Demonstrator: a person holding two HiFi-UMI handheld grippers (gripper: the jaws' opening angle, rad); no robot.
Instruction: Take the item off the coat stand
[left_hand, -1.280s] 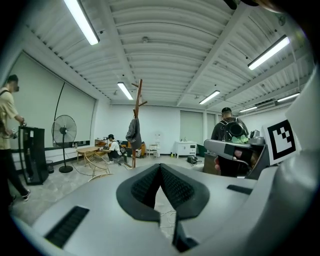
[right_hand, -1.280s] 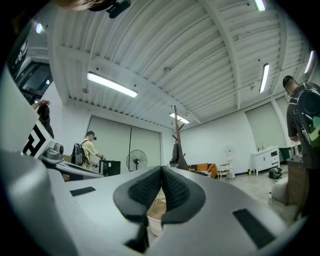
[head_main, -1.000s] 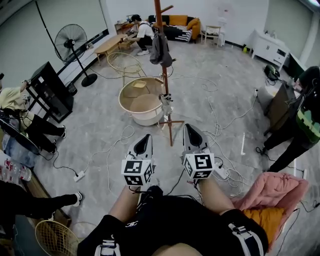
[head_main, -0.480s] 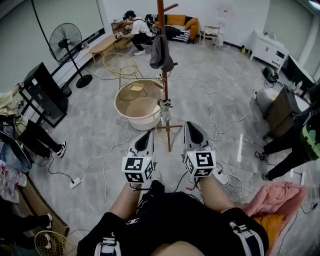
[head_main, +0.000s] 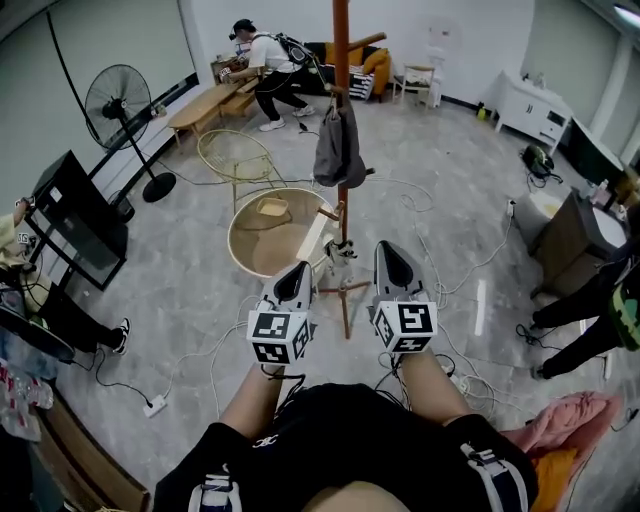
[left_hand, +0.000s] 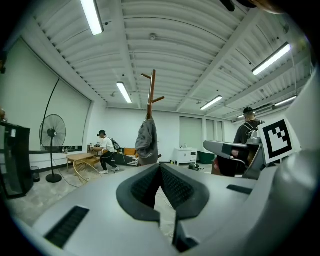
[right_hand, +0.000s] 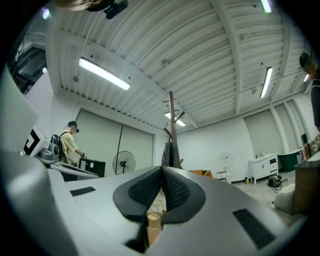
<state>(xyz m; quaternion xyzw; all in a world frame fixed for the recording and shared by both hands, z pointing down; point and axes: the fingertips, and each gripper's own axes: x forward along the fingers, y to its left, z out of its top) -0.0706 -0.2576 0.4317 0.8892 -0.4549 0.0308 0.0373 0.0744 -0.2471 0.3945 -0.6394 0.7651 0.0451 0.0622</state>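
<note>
Grey fabric made up the one item on show: a single garment (head_main: 337, 148) hung from a peg of the one wooden coat stand (head_main: 341, 45). It hung partway up the pole, with its lower edge well above the stand's crossed feet on the pale marbled floor (head_main: 450, 200). Two tongs were held low in front of the person, side by side and apart from each other, both pointing toward the stand. In the head view the pole rose between them, farther off. The left tongs (head_main: 292, 277) had its two ribbed jaws pressed together with nothing between them. The right tongs (head_main: 389, 262) was likewise fully closed and empty. Neither touched the garment or the stand, and both were well apart from the hanging item. In each gripper view the stand stood upright beyond the closed tips, with the garment draped on it. Just left of the stand's base sat one round wooden basket (head_main: 268, 235), and beyond that was one round wire chair (head_main: 232, 160). One standing fan (head_main: 119, 100) stood by the left wall. One person (head_main: 262, 62) bent over near the far wall. Several cables (head_main: 440, 250) trailed across the floor.
</note>
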